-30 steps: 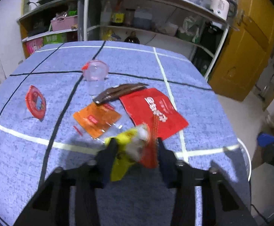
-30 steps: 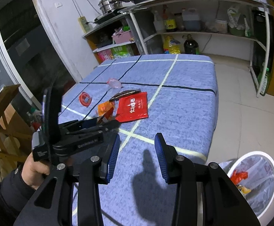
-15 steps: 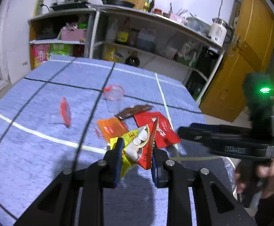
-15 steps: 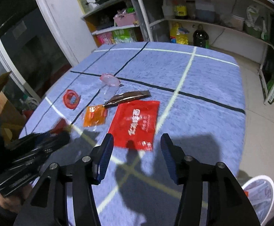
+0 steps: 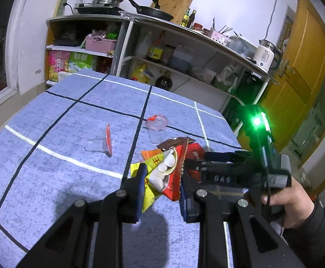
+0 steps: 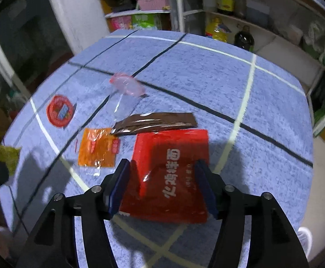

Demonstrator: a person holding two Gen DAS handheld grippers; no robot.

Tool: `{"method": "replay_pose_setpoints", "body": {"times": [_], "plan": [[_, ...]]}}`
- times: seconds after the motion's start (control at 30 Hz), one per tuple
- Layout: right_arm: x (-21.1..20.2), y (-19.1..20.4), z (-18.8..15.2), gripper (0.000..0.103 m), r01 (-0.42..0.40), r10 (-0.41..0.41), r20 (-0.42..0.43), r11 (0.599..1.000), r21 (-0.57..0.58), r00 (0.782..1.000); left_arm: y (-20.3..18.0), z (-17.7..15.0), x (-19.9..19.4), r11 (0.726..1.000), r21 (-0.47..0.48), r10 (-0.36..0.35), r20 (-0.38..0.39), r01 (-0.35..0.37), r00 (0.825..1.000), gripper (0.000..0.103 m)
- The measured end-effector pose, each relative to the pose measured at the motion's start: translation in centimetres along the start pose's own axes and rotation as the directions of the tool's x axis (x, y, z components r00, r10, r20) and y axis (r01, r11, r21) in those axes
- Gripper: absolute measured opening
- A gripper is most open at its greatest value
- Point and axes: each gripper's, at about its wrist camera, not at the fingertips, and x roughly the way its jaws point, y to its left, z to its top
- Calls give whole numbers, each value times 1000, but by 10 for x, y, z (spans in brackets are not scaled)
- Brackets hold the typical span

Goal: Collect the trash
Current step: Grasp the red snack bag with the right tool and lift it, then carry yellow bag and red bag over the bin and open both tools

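Left gripper (image 5: 162,184) clamped shut on a yellow-and-red snack wrapper (image 5: 164,174), which stood up between the two fingers and rose past their tips, clear of the blue checked tablecloth (image 5: 61,138). Right gripper (image 6: 163,178), jaws opening and wide apart, hung over a large red packet (image 6: 173,167) lying flat on the cloth; the packet spanned the gap from one finger to the other, and the pads did not press on it. Beyond the right fingertips lay a brown sachet (image 6: 155,122), and to their left an orange sachet (image 6: 98,147). Farther off lay a clear cup with pink lid (image 6: 126,89) and a red round lid (image 6: 59,111).
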Motion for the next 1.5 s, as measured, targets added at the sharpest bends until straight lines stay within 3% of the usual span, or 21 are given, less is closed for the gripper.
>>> {"method": "replay_pose_setpoints", "body": {"times": [0.1, 0.17, 0.27, 0.6, 0.63, 0.67, 0.7, 0.77, 0.87, 0.97, 1.2, 1.5], "plan": [[4, 15, -5, 76, 25, -24, 11, 995, -102, 1000, 2, -1, -1, 1000, -8, 0, -2, 0, 1000, 27], [3, 16, -7, 76, 25, -22, 27, 993, -120, 999, 2, -1, -2, 1000, -9, -2, -1, 2, 1000, 27], [-1, 10, -9, 76, 92, -87, 53, 991, -101, 995, 2, -2, -2, 1000, -10, -5, 0, 5, 1000, 27], [5, -12, -2, 78, 57, -56, 26, 998, -23, 998, 0, -4, 2, 1000, -13, -6, -23, 5, 1000, 27], [4, -10, -1, 71, 61, -61, 22, 998, -19, 998, 1, -5, 3, 1000, -14, -7, -27, 6, 1000, 27], [2, -11, 0, 56, 65, -65, 22, 998, -14, 998, 0, -6, 4, 1000, -15, -8, -31, 7, 999, 27], [1, -12, 1, 50, 65, -65, 24, 998, -12, 998, -1, -6, 5, 1000, -14, -8, -33, 8, 999, 27], [-1, -12, 2, 25, 58, -57, 25, 998, -21, 998, -2, -7, 6, 1000, -7, -7, -37, 7, 999, 27], [-3, -9, 1, 16, 62, -61, 18, 997, -46, 998, -5, -8, 9, 1000, -2, -7, -45, 7, 999, 27], [-5, -11, -3, 11, 46, -46, 21, 999, -19, 999, -7, -8, 11, 1000, 8, -9, -52, 9, 999, 27], [-42, -15, -29, 11, -30, 27, 86, 999, 30, 996, -14, -10, 17, 999, 21, -25, -61, 26, 998, 27], [-116, -42, -91, 11, -44, 26, 176, 994, 104, 984, -66, -23, 24, 984, 104, -137, -93, 146, 986, 27]]}}
